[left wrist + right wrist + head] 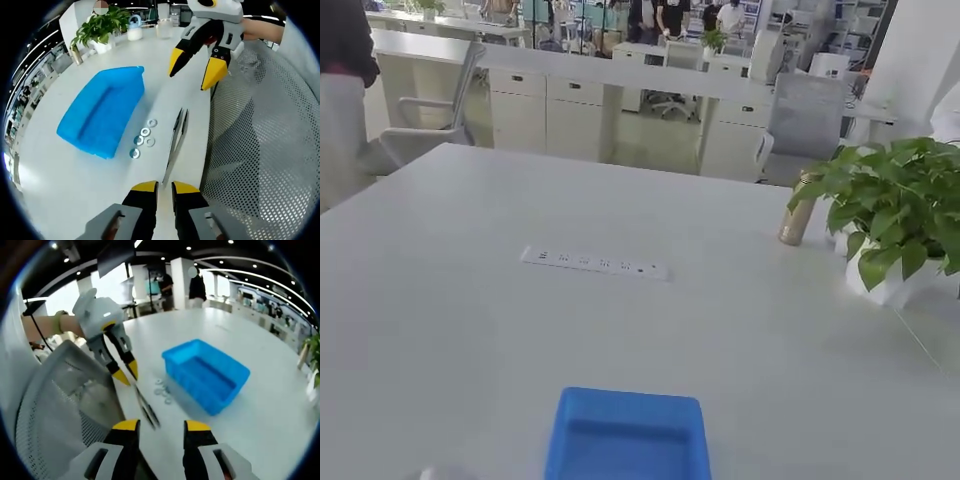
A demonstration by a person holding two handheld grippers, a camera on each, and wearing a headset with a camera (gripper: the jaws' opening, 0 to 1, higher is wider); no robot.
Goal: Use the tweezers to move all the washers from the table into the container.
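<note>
1. Left gripper [166,187]: jaws a narrow gap apart, holding nothing. The tweezers [176,137] lie flat on the table [60,190] just ahead of its tips.
2. Right gripper [196,67]: jaws wide apart, empty, hovering beyond the tweezers' far end.
3. Four washers [142,138] lie loose beside the tweezers, next to the blue container [100,112] — none seems moved yet.
4. Likely step: picking up the tweezers — next, one gripper must close squarely on them.

No text, label, brand or number could be read anywhere. The white power strip [595,263] near the middle of the bench [440,330] bore small dark marks, too small to make out. The blue container [628,435] at the near edge showed no legible lettering.
</note>
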